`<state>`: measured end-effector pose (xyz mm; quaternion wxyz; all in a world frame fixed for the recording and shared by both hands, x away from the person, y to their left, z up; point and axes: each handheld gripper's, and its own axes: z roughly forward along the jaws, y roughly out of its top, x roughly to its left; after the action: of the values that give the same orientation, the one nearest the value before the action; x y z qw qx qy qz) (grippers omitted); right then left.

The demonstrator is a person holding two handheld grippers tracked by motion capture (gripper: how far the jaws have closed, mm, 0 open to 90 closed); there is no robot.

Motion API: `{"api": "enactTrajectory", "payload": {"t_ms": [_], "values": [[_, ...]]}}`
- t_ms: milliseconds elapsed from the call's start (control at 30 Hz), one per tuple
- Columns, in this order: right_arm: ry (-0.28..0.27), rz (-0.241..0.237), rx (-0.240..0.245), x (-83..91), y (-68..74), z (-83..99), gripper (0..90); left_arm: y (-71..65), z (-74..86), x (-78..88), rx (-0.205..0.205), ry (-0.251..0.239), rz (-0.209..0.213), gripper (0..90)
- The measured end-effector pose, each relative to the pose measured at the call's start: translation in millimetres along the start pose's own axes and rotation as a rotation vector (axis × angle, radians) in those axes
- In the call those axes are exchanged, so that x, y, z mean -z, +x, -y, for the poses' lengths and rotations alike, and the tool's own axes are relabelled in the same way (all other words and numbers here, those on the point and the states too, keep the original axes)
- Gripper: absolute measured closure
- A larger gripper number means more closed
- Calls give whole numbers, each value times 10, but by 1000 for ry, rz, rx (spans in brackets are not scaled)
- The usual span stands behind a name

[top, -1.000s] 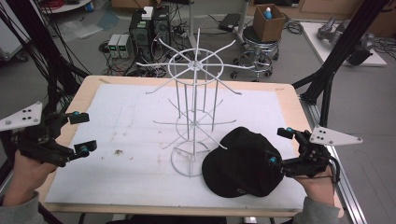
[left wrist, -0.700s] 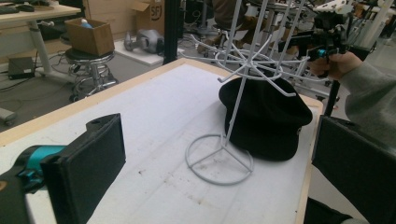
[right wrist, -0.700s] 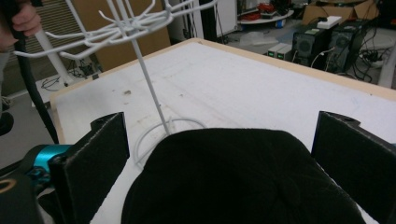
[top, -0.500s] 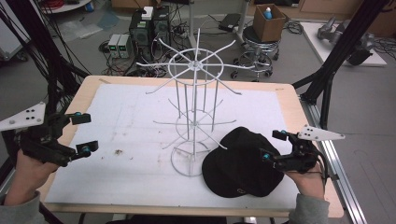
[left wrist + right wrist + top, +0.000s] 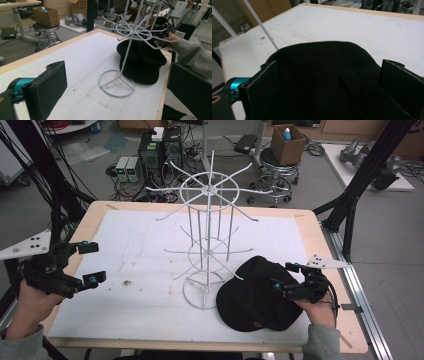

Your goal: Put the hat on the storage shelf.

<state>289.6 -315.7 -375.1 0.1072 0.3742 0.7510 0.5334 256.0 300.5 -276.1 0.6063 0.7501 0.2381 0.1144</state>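
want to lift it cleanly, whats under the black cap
The black cap lies on the white mat, its edge right beside the wire rack's ring base. Whatever sits beneath the crown is covered. The right gripper is open over its crown.

A black cap [image 5: 257, 295] lies beside a white wire rack [image 5: 210, 240].

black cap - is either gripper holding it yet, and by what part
Nothing is held. The right gripper has open jaws at the crown of the black cap; the left gripper is open, away.
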Motion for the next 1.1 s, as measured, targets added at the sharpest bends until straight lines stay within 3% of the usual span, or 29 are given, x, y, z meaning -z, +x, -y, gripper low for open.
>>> {"api": "enactTrajectory", "payload": {"t_ms": [167,400,467,533,667,700,733,867,900,1100], "values": [[4,-4,-32,-30,-57,45,32,-2,5,-20,-1,7,1,30],[30,-11,-12,-99,-53,51,47,-3,8,-23,1,9,2,31],[35,16,-7,-109,-61,68,98,-4,9,-27,1,10,4,30],[3,9,-7,-78,-71,107,226,-3,10,-29,-1,11,5,30],[-21,8,-19,-39,-106,146,311,-1,15,-41,1,16,5,30],[-29,-1,-15,-17,-108,162,414,2,16,-45,0,18,5,31],[-33,-3,-9,-10,-102,168,459,2,21,-54,4,23,5,30],[-20,-2,-2,-13,-100,174,553,6,26,-66,4,29,6,30],[-10,21,5,-16,-97,181,629,5,28,-68,5,30,6,31],[-11,13,22,-10,-85,182,709,10,27,-58,6,28,5,30]]}}
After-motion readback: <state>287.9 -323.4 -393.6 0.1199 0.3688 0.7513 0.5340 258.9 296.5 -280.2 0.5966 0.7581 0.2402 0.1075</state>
